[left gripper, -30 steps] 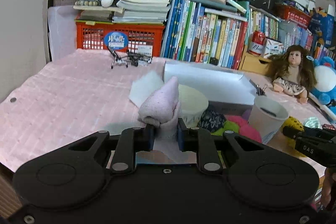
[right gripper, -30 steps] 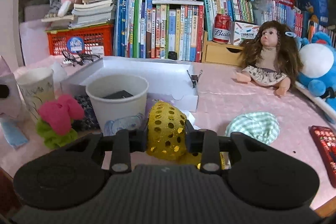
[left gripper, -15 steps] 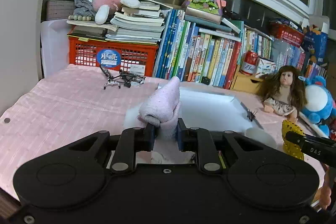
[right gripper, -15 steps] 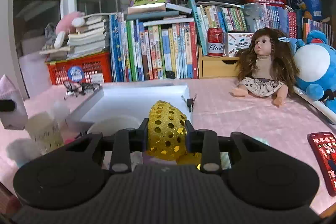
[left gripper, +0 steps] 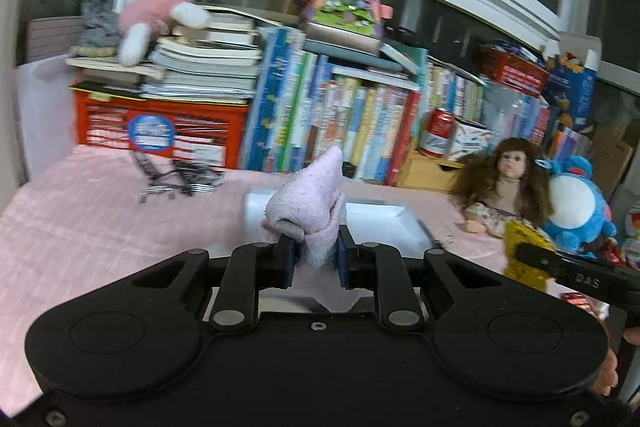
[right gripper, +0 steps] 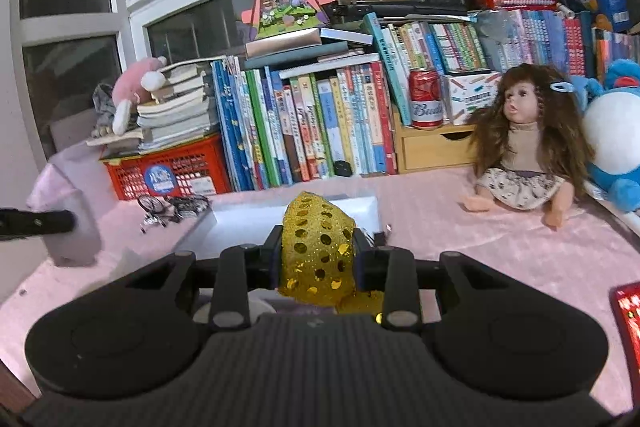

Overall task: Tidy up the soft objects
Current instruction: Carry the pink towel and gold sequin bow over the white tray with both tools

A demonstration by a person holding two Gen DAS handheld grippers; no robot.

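Left claw (left gripper: 316,253) clenched on a pale pink sock (left gripper: 310,205), held up above the pink-covered counter (left gripper: 80,227), in front of the white tray (left gripper: 372,223). Right claw (right gripper: 317,253) clamped on a gold sequined cloth (right gripper: 318,247), likewise raised in front of the tray (right gripper: 240,217). Beyond the tray, a small tangle of black metal clips (right gripper: 172,209) on the counter. Right of the tray, a long-haired doll (right gripper: 520,147) seated, blue plush toy (right gripper: 616,135) just beside. Behind the tray, a row of books (right gripper: 312,123), a red crate (right gripper: 168,171) and a red can (right gripper: 426,99).
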